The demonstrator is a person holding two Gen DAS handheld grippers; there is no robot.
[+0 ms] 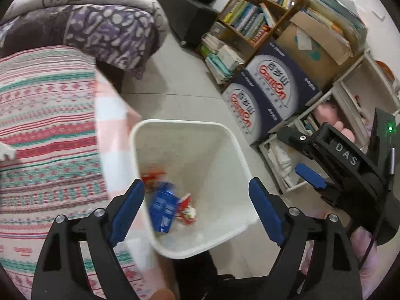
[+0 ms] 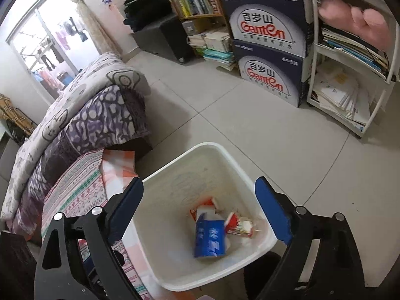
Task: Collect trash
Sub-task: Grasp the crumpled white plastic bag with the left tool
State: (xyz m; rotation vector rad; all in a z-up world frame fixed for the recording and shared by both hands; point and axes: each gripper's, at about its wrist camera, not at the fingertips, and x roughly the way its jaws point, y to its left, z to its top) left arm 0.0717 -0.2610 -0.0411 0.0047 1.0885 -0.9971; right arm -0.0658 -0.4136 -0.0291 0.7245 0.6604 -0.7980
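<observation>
A white trash bin (image 1: 180,123) (image 2: 215,147) stands on the tiled floor beside the bed. Inside it lie a blue carton (image 1: 162,210) (image 2: 209,237), blurred in the left wrist view, and red-and-white wrappers (image 1: 187,211) (image 2: 237,225). My left gripper (image 1: 196,187) hangs open above the bin with nothing between its blue pads. My right gripper (image 2: 200,183) is also open and empty over the bin. In the left wrist view the right gripper (image 1: 290,150) shows to the right of the bin.
A bed with a striped cloth (image 1: 47,135) and a purple quilt (image 2: 100,122) borders the bin on the left. Two stacked blue water boxes (image 2: 268,57), a bookshelf (image 1: 260,12) and a white shelf cart (image 2: 350,95) line the far side. Grey tiled floor (image 2: 250,125) lies between.
</observation>
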